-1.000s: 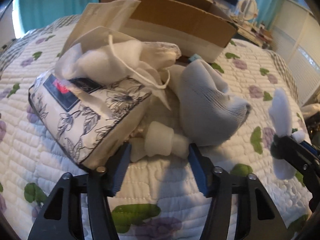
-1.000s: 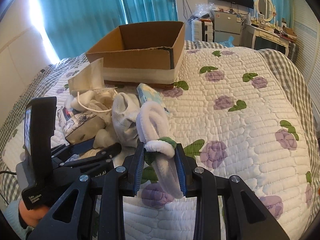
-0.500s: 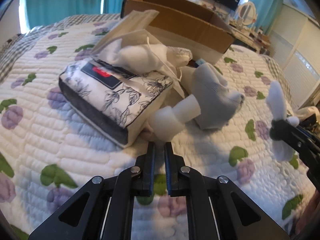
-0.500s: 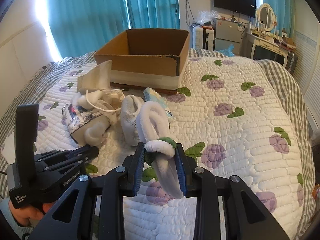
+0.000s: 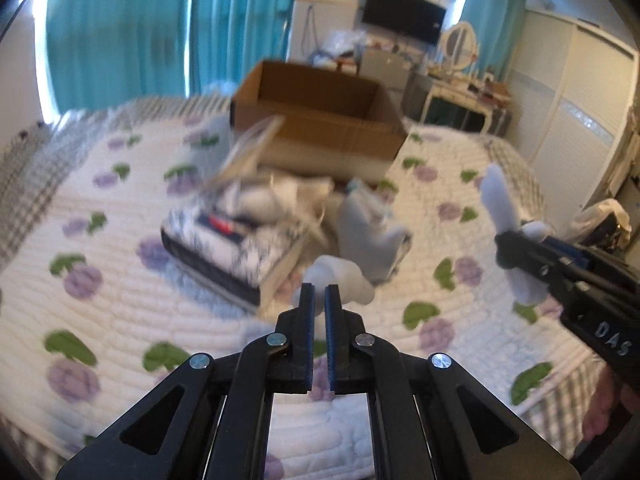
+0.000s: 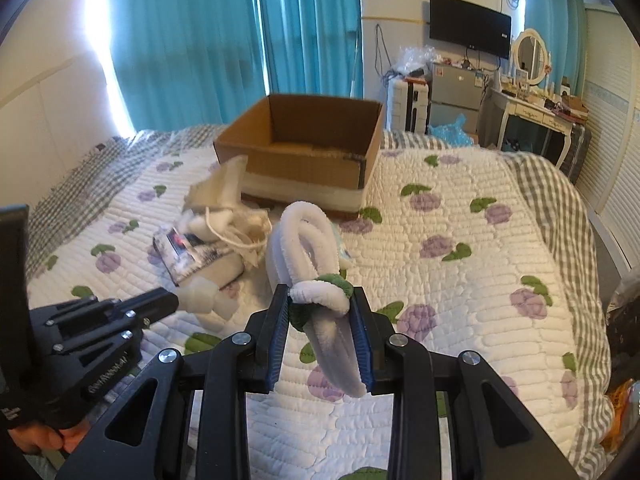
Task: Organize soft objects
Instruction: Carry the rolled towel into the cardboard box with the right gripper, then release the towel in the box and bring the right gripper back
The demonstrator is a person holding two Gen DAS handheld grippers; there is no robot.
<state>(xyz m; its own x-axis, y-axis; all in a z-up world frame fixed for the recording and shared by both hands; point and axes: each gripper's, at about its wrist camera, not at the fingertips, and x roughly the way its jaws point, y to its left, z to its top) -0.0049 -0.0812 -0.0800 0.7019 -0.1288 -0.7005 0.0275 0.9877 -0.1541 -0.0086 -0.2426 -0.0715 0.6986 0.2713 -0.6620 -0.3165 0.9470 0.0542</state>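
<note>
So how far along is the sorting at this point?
Nothing looks done: the cardboard box shows no items inside. In hand: the right gripper clamps a fluffy white roll; the left gripper is shut on a small white bundle. The pile beside the box remains.

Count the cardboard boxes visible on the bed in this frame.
1. A single open cardboard box sits at the far side of the quilt, behind the pile of soft items. No other shows, though the pile could hide something small.
</note>
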